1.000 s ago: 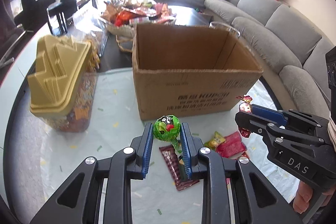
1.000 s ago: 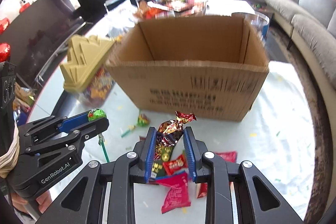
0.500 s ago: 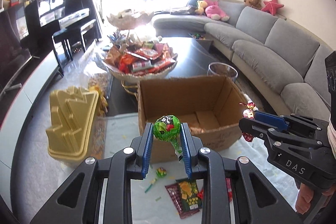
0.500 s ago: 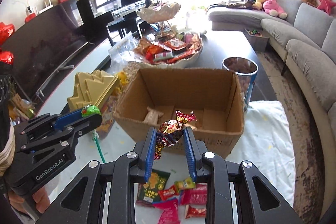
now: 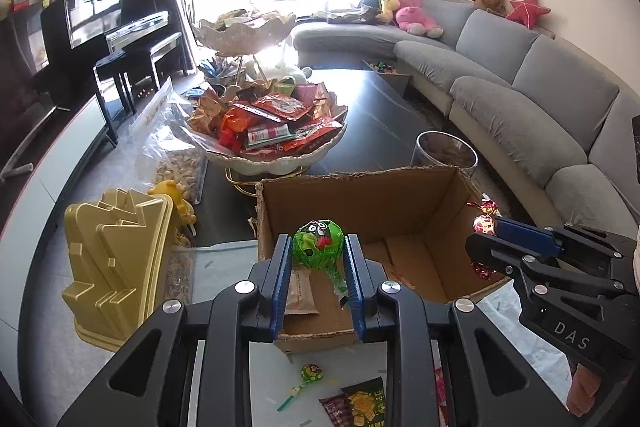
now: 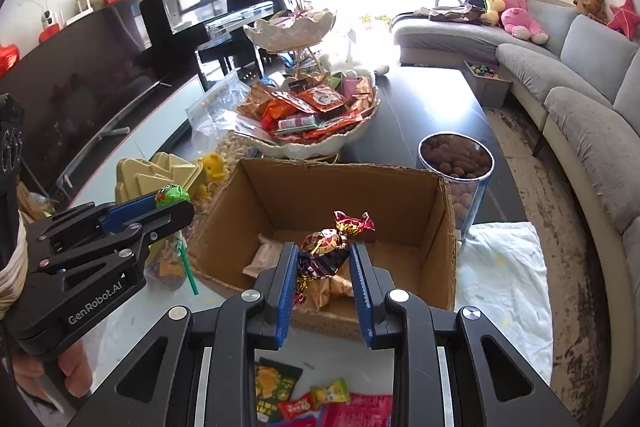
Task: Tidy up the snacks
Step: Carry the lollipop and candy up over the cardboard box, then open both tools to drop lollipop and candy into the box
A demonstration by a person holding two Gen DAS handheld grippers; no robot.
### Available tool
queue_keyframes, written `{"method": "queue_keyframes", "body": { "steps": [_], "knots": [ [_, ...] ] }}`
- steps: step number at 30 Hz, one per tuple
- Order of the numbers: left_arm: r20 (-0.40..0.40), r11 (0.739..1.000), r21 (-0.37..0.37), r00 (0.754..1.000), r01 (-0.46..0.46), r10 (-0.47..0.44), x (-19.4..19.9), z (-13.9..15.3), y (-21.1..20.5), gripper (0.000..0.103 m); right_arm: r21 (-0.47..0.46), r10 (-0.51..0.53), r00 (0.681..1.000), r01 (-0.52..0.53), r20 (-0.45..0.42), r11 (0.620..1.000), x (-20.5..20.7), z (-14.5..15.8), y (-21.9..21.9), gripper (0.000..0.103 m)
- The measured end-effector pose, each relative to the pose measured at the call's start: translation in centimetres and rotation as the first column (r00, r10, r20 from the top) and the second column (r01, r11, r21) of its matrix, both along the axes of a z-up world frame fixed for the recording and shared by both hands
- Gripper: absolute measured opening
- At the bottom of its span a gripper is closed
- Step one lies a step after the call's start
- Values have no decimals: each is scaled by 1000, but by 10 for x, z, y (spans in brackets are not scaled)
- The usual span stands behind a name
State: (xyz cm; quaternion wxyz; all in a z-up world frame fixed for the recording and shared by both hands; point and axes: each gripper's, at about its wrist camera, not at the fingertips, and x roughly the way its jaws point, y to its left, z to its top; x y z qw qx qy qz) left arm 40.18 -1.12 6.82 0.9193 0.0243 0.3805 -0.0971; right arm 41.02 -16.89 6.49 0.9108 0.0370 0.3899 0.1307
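Far left, the gold lid [image 5: 116, 267] sits on its candy jar, a yellow toy [image 5: 172, 193] tucked behind it. Next along, the left gripper [image 5: 318, 259] is clenched on a green lollipop [image 5: 318, 241], wrapped head pinched between the blue pads [image 5: 280, 275], stick trailing down. It hangs right over the near wall of the open box [image 5: 360, 195], which has a beige packet [image 5: 300, 289] lying on its floor. Behind the box stands the tiered bowl [image 5: 276, 155], heaped with red and orange snack bags. On the table in front of the box lie a second lollipop [image 5: 310, 375] and a dark snack bag [image 5: 362, 401].

Over to the right, the right gripper [image 6: 324, 263] grips a foil candy [image 6: 328, 247], its red-and-gold twist end poking up above the fingers, also poised above the box's near edge. Loose wrapped sweets [image 6: 316, 399] lie below it on the table. Beyond the box's right corner stands a steel can [image 6: 460, 163] full of brown nuts, and a white cloth [image 6: 504, 267] spreads beside it.
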Motion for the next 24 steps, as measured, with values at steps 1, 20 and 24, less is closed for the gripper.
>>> {"method": "queue_keyframes", "body": {
  "steps": [1,20,24],
  "knots": [
    [-5,1000,1,1000,-1,1,4,-2,0,26,0,-3,1000,3,-4,1000,3,-2,-1,28],
    [4,999,38,1000,-23,23,-17,0,10,62,-42,-6,999,4,-40,999,-2,-12,5,55],
    [7,999,33,1000,-13,12,-37,4,12,64,-55,2,999,-4,-41,998,-20,-9,9,55]
  ]
}}
